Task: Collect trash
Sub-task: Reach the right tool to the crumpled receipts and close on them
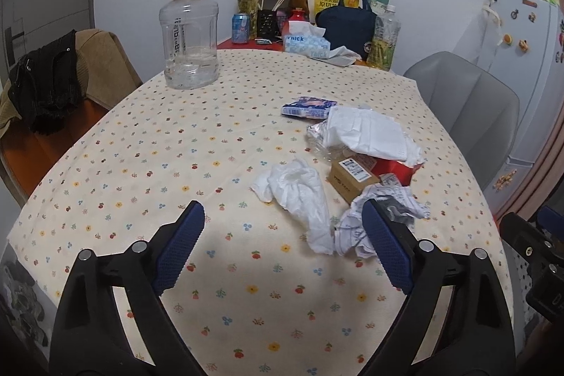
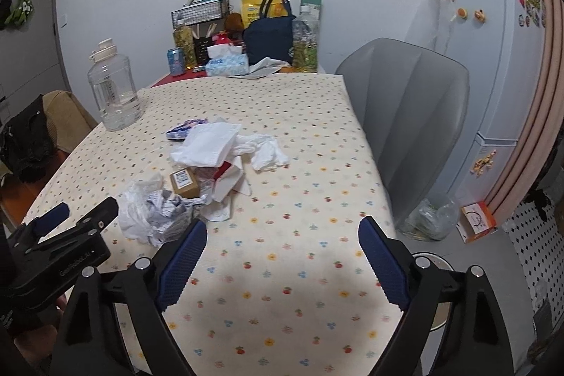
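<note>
Tools left (image 1: 283, 244) and right (image 2: 282, 251) gape wide, empty; one cardboard box (image 1: 352, 180), one water jug (image 1: 188, 37).

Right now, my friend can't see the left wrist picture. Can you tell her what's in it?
Open blue-padded tongs hover over a flowery tablecloth, empty, near a trash pile: a crumpled white tissue, a crumpled receipt, a small cardboard box and a white napkin. Behind stands a big clear water jug.
</note>
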